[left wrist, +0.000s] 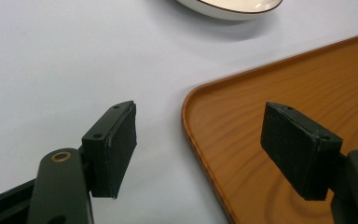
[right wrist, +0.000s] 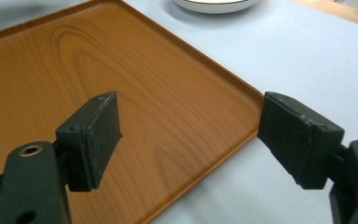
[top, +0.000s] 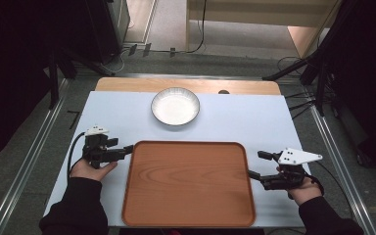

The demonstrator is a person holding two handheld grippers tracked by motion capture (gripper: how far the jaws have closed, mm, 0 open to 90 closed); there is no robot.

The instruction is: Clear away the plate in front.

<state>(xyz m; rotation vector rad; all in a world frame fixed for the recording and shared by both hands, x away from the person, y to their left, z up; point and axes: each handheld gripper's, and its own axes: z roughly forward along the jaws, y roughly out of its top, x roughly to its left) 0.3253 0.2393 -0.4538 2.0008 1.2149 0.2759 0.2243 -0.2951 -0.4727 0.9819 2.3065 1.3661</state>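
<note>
Tray (top: 188, 183): lay flat on the table (top: 254, 117), between my tongs.
Left tongs (left wrist: 198, 149): gaped open astride its left rim.
Right tongs (right wrist: 189, 140): gaped open astride its right rim.
Handling: I judged it stiff, light, slick; pinch both raised rims.

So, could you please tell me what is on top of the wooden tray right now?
Nothing lies on the tray; its wood-grain surface is bare. The white bowl sits apart on the table. What lies beneath the tray is covered.
</note>
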